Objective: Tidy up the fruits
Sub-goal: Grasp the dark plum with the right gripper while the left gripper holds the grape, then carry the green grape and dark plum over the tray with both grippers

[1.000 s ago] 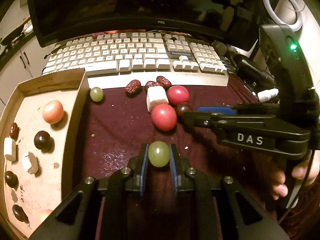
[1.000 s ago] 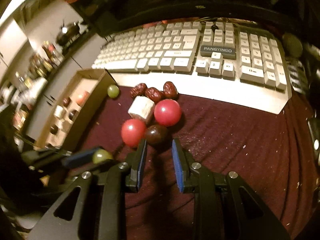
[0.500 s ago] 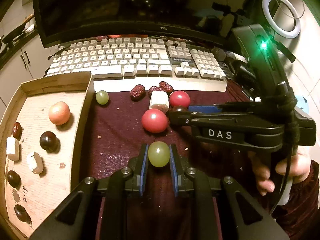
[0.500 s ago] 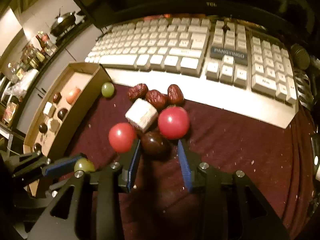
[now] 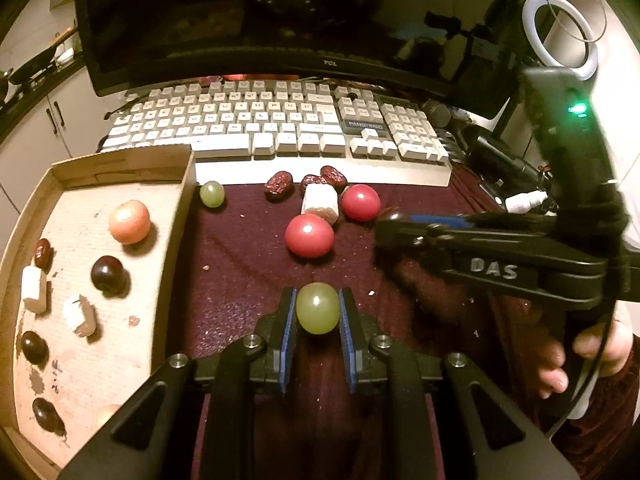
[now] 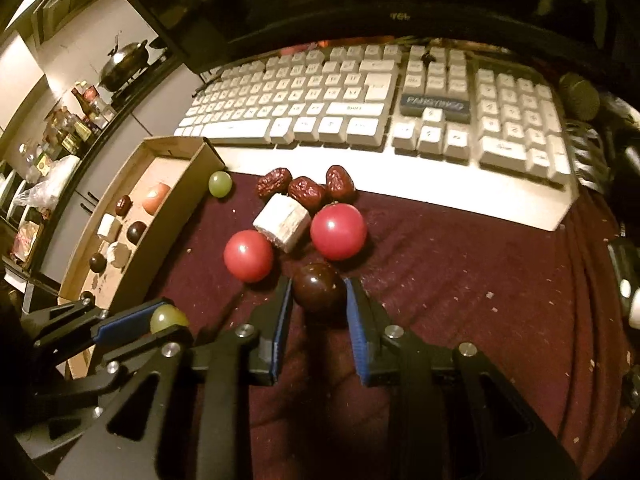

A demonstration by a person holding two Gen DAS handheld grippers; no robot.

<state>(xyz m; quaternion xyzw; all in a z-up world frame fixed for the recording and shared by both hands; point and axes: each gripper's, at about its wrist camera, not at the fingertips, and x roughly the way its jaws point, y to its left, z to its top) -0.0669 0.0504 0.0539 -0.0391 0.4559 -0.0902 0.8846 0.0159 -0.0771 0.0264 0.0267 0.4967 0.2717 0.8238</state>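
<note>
Green grape [image 5: 317, 308] pinched between blue pads of left gripper [image 5: 317, 312], held above maroon cloth [image 5: 240, 280] on worktop, just right of cardboard tray [image 5: 176, 240]. Same grape seen at lower left in right-wrist view, clamped in left gripper [image 6: 166, 320].

Dark round fruit [image 6: 319, 292] sits between pads of right gripper [image 6: 318, 300]; jaws just been closing in on it, narrow now, pads right at its sides, but can't tell if actually pressing. In left-wrist view right gripper [image 5: 390, 220] reaches in from right, tip blurred, w/ a hand [image 5: 592, 344] on its handle.

Just beyond dark fruit: two red round fruits [image 6: 248, 255] [image 6: 338, 231] either side of a white cube [image 6: 282, 222], cube touching right one. Behind cube, three wrinkled red dates [image 6: 306, 190] in a row, near front edge of white keyboard [image 6: 360, 112]. Second green grape [image 6: 220, 184] loose on cloth, right beside tray's far corner.

Inside tray [image 6: 184, 216]: peach-coloured round fruit [image 5: 129, 222], dark round fruits [image 5: 107, 274], white cubes [image 5: 80, 314], one date [image 5: 43, 252], spread apart over tray floor.

Behind keyboard, dark TCL monitor [image 5: 280, 20]; ring light [image 5: 560, 36] at far right.
</note>
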